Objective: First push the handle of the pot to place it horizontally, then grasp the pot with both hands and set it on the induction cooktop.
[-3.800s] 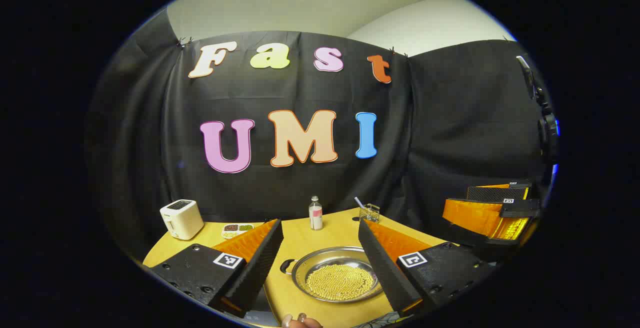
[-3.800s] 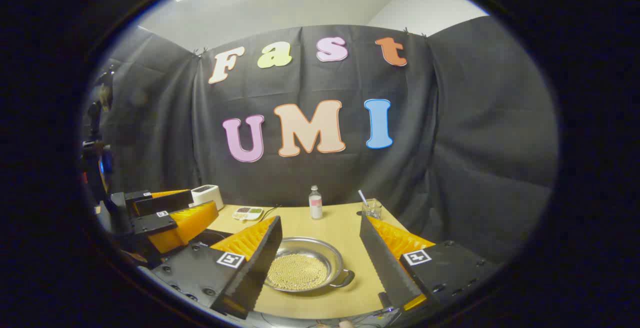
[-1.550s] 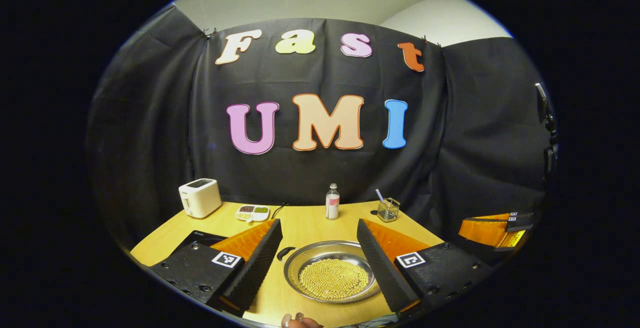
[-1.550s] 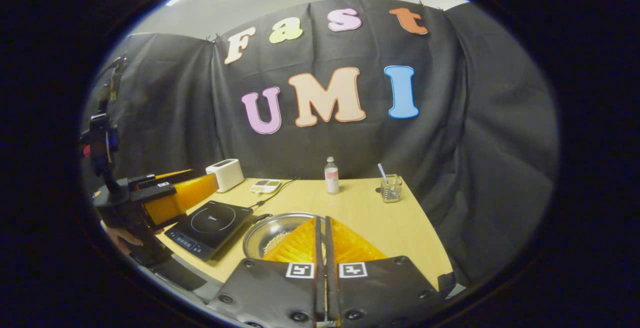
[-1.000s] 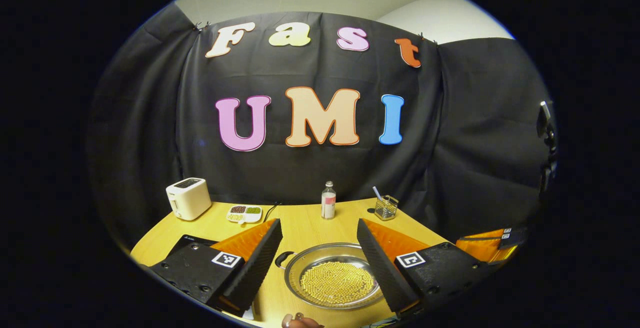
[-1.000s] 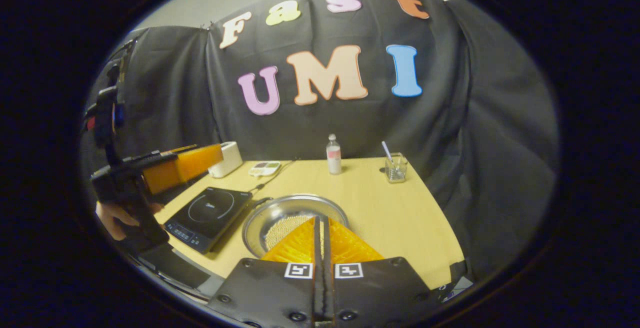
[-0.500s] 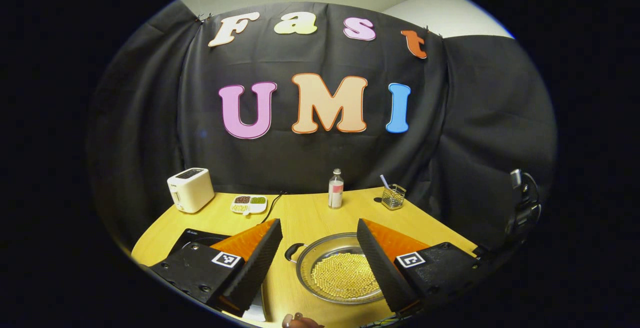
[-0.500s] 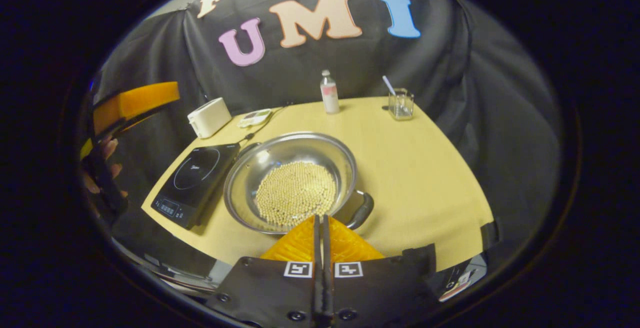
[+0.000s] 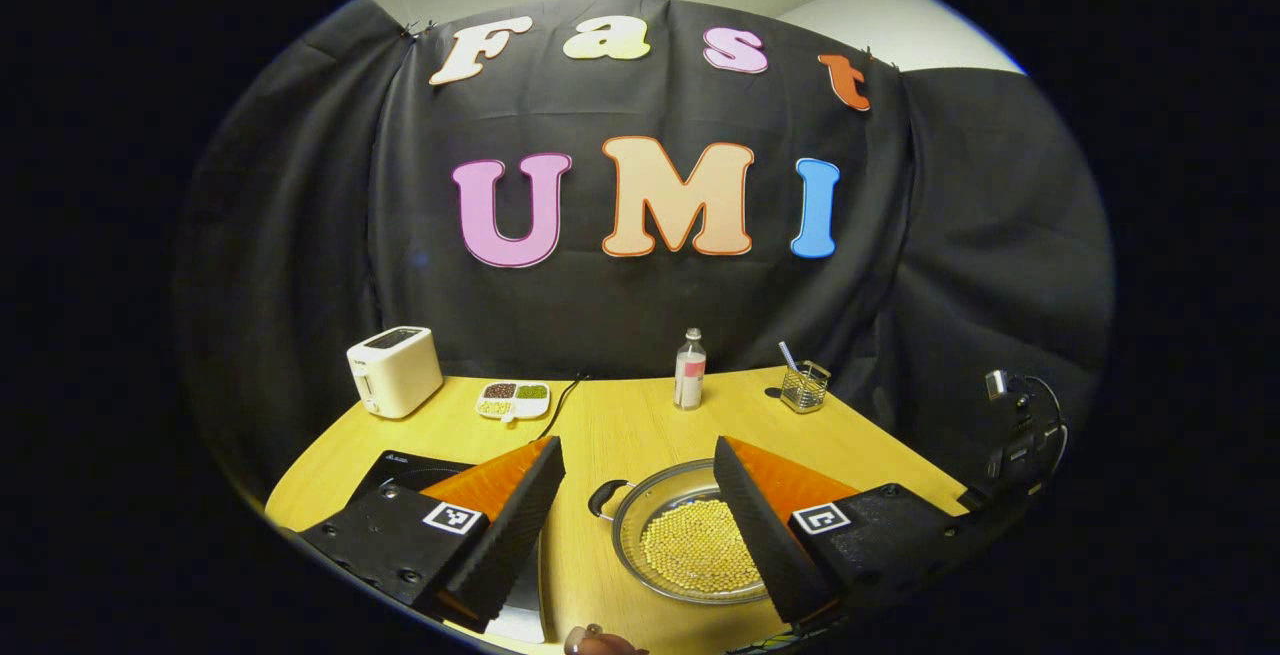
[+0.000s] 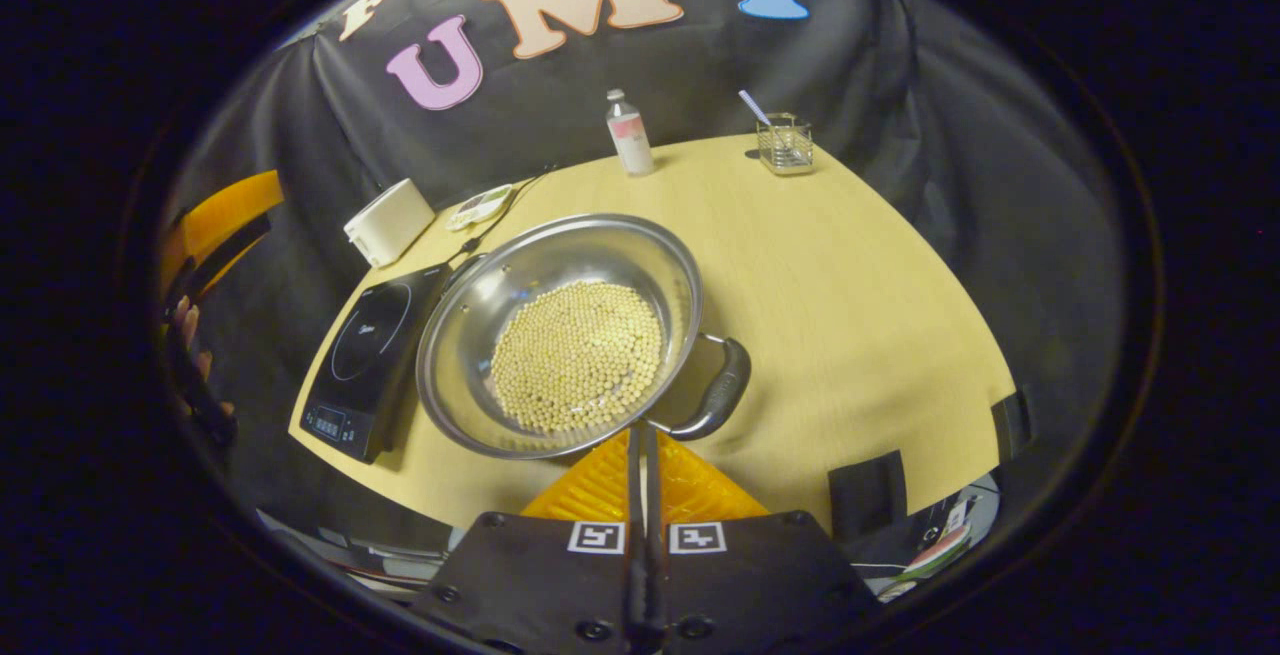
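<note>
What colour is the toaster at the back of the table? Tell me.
Cream-white toaster, clearest in the left gripper view.

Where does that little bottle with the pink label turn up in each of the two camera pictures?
Left gripper view: the bottle stands at the table's far edge, just right of centre.
Right gripper view: the bottle stands near the top, at the far edge, beyond the pot.
Shared landmark: the glass cup stands to its right.

Wooden surface, carrying pot (holding beads), induction cooktop, toaster, bottle, glass, divided dish
</note>
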The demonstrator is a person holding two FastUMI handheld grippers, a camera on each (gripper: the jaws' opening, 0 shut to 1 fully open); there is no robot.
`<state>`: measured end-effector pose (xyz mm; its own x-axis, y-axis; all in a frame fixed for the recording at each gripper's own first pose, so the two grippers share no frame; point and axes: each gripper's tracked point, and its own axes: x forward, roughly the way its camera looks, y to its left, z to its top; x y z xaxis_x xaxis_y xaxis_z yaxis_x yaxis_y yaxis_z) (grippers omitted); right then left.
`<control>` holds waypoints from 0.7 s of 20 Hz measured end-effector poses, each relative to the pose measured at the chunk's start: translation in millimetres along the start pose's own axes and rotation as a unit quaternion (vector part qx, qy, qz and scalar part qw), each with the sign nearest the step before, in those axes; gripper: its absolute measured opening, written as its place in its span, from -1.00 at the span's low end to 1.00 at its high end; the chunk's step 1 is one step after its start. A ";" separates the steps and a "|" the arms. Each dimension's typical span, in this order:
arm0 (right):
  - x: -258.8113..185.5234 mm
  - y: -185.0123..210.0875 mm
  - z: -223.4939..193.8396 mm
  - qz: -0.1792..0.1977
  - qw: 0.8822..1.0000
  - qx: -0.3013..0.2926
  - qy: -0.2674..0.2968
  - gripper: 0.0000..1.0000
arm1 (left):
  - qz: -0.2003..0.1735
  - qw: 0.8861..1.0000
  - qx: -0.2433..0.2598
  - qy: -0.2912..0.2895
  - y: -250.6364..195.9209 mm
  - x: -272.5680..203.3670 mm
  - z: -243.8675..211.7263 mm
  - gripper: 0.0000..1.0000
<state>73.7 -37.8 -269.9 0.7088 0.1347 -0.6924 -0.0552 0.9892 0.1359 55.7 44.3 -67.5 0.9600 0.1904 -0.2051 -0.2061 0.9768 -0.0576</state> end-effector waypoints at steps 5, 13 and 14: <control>11.4 -2.6 -8.2 0.002 1.000 0.003 0.017 -0.95 | 0.008 1.000 0.005 0.007 3.5 0.2 -5.8 0.94; 20.4 -13.6 -8.2 -0.002 1.000 0.006 0.024 -0.95 | 0.015 1.000 0.004 0.013 6.3 1.6 -9.6 0.94; 22.4 -14.9 -5.9 -0.004 1.000 0.004 0.023 -0.96 | 0.016 1.000 0.003 0.014 6.8 1.6 -10.7 0.94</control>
<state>86.2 -49.1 -291.6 0.6764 0.1300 -0.7250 -0.0442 0.9897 0.1363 53.7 50.2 -78.7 0.9472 0.2189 -0.2342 -0.2355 0.9708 -0.0452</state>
